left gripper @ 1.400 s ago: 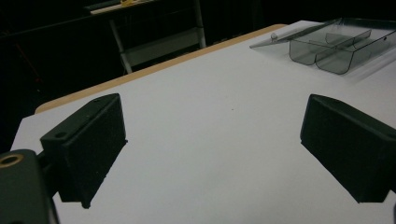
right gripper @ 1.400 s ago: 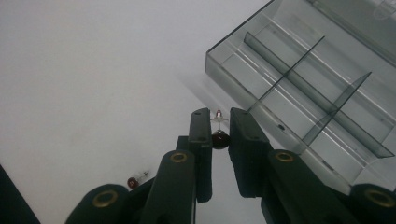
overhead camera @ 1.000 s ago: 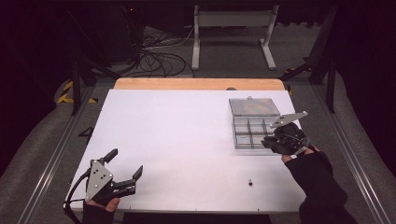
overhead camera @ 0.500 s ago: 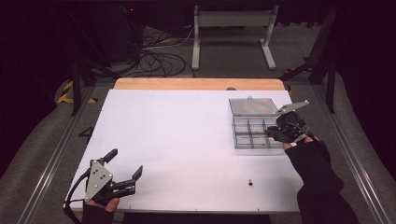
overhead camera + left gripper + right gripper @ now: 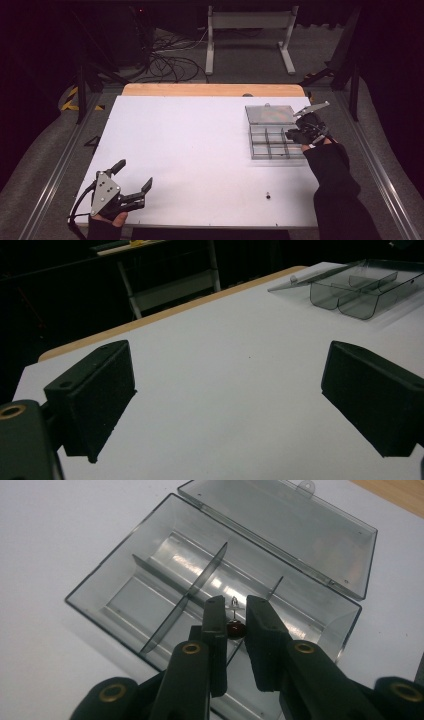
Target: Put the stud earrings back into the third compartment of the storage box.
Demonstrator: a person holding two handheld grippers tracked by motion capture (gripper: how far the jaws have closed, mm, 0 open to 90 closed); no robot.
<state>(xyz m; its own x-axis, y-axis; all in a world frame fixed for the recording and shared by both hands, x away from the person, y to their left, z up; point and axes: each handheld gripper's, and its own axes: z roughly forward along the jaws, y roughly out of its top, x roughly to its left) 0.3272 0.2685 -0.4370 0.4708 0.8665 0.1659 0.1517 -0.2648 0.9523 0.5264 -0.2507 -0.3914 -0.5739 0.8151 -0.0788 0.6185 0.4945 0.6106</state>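
Right gripper view: a small dark screw (image 5: 235, 628) is being pinched by the right gripper (image 5: 235, 630) above the open compartment box (image 5: 125, 587), release being judged next, while the left gripper (image 5: 131, 182) is being rested wide apart.

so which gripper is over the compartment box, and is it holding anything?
The right gripper, jaws pinching a small dark-headed screw above the open box. The left gripper rests open at the table's near-left corner.
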